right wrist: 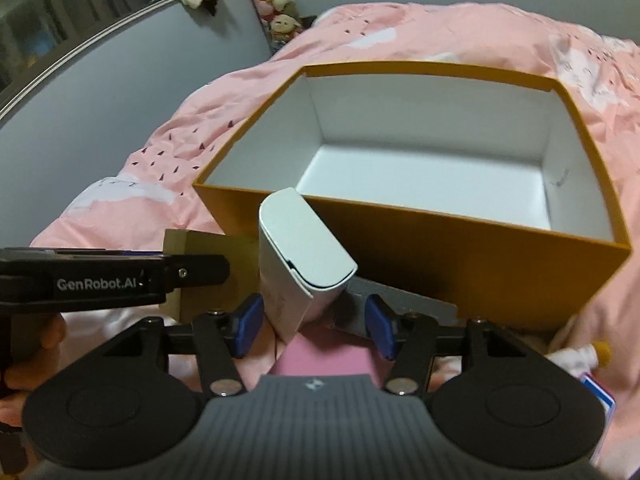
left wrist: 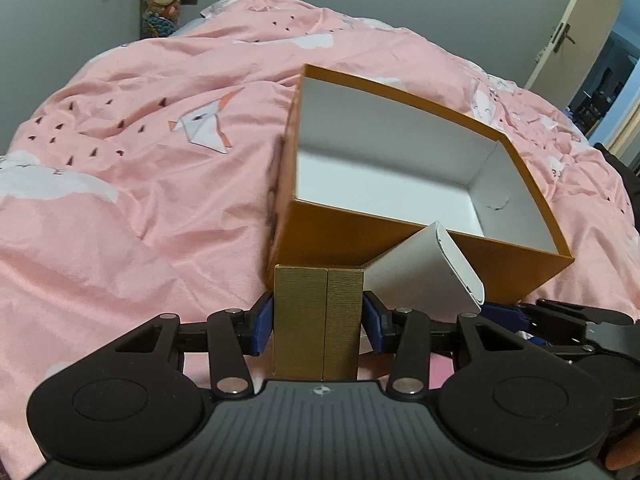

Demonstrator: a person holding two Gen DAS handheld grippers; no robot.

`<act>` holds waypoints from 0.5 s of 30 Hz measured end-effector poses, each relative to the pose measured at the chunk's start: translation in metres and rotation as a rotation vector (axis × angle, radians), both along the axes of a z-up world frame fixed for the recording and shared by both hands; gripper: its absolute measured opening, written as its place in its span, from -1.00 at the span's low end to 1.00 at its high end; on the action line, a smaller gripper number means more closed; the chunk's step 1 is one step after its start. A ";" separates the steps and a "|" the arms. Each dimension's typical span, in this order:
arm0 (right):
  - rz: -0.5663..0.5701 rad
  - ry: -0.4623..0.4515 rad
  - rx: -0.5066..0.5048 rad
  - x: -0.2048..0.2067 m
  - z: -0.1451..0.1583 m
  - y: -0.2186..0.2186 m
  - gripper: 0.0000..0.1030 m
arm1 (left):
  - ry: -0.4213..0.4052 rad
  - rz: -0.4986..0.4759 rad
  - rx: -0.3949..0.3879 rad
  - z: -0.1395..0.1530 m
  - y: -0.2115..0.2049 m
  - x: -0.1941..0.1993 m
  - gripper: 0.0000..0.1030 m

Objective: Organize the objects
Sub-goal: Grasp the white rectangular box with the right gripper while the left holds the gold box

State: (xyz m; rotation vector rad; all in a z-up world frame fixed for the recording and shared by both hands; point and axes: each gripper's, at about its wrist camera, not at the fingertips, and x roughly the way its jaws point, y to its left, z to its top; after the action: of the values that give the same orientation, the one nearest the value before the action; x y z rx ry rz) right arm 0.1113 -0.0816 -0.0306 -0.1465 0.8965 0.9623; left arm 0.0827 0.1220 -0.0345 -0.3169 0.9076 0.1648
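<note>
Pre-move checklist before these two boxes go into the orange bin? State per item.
1. Left gripper grip on gold box: ok, both blue pads press its sides.
2. Right gripper grip on white box: not ok, the box leans by the left pad and the right pad stands clear of it.
3. Orange bin ready to receive: ok, open top, white interior empty.
4. White box upright: not ok, it tilts against the bin's near wall.
5. Clearance between grippers: cannot tell, the left gripper sits close beside the white box.
6. Bin steady on the pink duvet: cannot tell.
</note>
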 end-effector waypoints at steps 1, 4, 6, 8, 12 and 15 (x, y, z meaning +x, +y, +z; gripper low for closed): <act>0.010 -0.004 0.005 0.001 -0.001 0.002 0.04 | -0.001 0.008 0.008 0.001 0.001 -0.002 0.01; 0.048 -0.021 0.018 0.000 -0.003 0.011 -0.02 | -0.005 0.034 0.032 0.007 0.004 -0.006 0.01; 0.077 -0.039 0.022 -0.003 -0.006 0.018 -0.08 | -0.009 0.048 0.032 0.010 0.007 -0.008 0.01; 0.097 -0.054 0.022 -0.004 -0.010 0.023 -0.17 | -0.009 0.057 0.032 0.011 0.008 -0.009 0.01; 0.116 -0.089 0.024 -0.008 -0.006 0.020 -0.20 | 0.000 0.070 0.050 0.011 0.007 -0.009 0.01; 0.131 -0.120 0.039 -0.012 0.006 0.014 -0.24 | -0.024 0.056 0.061 0.020 0.003 -0.013 0.01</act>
State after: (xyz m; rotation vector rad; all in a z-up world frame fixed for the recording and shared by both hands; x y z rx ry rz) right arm 0.0998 -0.0679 -0.0249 -0.2296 0.7646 1.0804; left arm 0.0701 0.1254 -0.0150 -0.2874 0.8689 0.2396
